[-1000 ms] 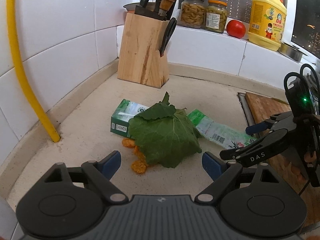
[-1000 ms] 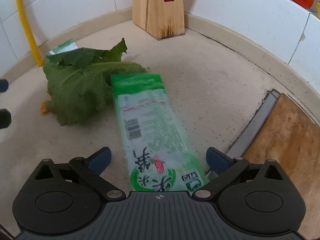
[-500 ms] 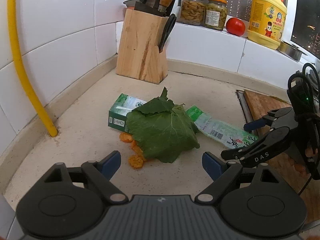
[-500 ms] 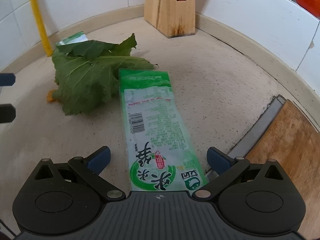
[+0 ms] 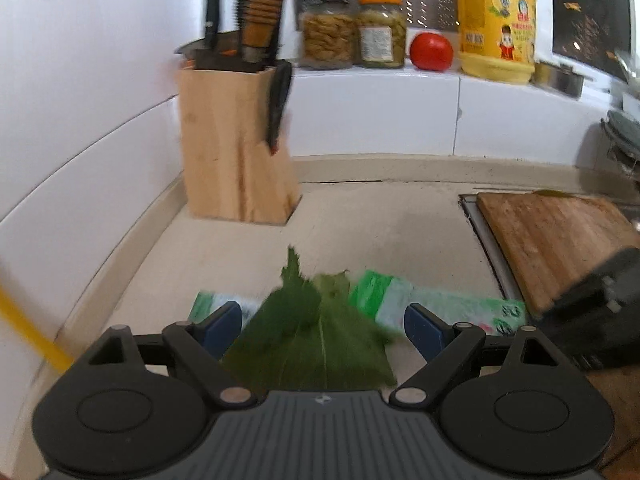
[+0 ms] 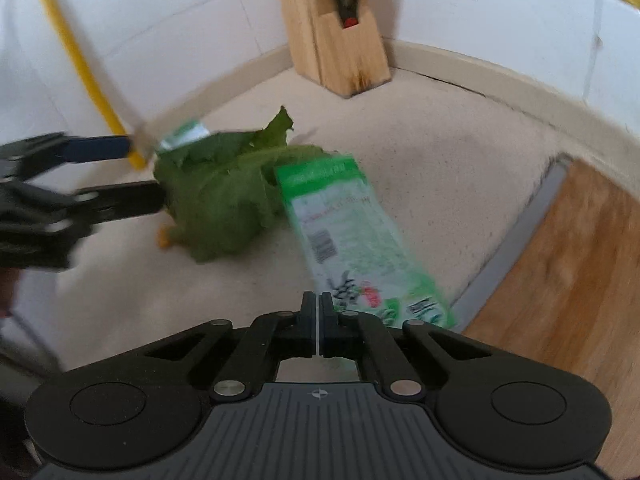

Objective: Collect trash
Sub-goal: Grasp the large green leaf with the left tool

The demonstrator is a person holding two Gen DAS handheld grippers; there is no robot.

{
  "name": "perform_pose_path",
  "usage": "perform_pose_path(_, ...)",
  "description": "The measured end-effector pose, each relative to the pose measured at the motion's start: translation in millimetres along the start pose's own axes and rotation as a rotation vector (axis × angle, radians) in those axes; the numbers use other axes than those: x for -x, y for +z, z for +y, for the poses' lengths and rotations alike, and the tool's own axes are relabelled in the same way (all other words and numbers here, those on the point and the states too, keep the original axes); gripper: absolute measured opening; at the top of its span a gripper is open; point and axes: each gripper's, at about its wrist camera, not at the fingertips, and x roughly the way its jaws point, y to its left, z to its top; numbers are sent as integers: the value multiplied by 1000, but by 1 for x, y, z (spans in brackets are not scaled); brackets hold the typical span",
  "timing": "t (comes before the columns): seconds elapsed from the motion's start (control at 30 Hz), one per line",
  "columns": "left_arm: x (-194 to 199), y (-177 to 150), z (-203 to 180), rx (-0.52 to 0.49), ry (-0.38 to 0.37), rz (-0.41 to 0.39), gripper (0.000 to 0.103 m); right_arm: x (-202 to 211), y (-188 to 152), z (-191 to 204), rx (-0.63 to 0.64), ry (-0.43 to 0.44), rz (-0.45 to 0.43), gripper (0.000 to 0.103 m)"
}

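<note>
A: Trash sits in one cluster on the table (image 6: 440, 152): a green leaf (image 5: 312, 340), a green-and-white wrapper (image 6: 352, 236), a small green carton (image 5: 208, 306) half hidden under the leaf, and an orange scrap (image 6: 164, 238) peeking out at the leaf's near left edge.

B: Has anything been collected?

A: Not that I can see. Every piece lies on the table, and no bin or bag shows in either view. I'd judge the task barely begun.

B: What are the grippers doing?

A: The left gripper (image 5: 322, 324) has its fingers (image 5: 222, 326) spread wide, with the leaf between them, so it is released and holds nothing. From the right wrist it shows at the left edge, its tips reaching the leaf's left side.

B: And the right?

A: The right gripper (image 6: 318, 308) is clenched, fingers pressed together. The wrapper's near end lies just right of the tips. Whether they pinch its corner I cannot tell, because the picture is blurred there.

B: What is left?

A: In my view, all of it: leaf, wrapper, carton and scrap. The knife block (image 5: 236, 148) in the far corner and the cutting board (image 5: 552, 240) on the right look like they belong here, not trash.
</note>
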Motion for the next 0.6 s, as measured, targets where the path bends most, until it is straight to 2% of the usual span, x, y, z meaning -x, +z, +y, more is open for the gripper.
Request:
perform_pose_path(0.07,-17,10,1,-8,-4,26,84,2,-7,-3,-43,11,2,2)
perform_pose_path(0.17,-51,23,4,-26,-22,128,84,9,-11,-6,-76,6,-31,5)
perform_pose_path(0.2,-61,27,6,-26,-14,155,84,11,-11,-6,-72,-9,-41,15)
perform_pose_path(0.23,-71,31,9,-24,-18,183,84,12,-11,-5,-63,-17,-50,19)
perform_pose_path(0.27,-81,34,12,-19,-37,216,84,16,-11,-5,-62,-15,-70,29)
perform_pose_path(0.3,-91,38,15,1,-61,247,84,18,-10,-5,-65,-9,-86,48)
perform_pose_path(0.37,-107,42,20,42,-134,314,84,21,-7,-5,-70,-9,-115,68)
perform_pose_path(0.4,-115,42,22,66,-162,350,76,23,-7,-5,-68,-18,-132,70)
perform_pose_path(0.43,-120,40,22,73,-167,365,58,25,-7,-6,-65,-22,-138,70)
perform_pose_path(0.47,-123,40,21,69,-168,381,48,26,-6,-7,-69,-26,-141,70)
perform_pose_path(0.5,-123,39,20,74,-186,397,32,27,-6,-9,-76,-29,-145,70)
perform_pose_path(0.53,-120,38,20,88,-219,404,23,28,-7,-10,-80,-32,-146,70)
perform_pose_path(0.6,-106,35,19,96,-265,398,11,31,-9,-11,-82,-53,-155,71)
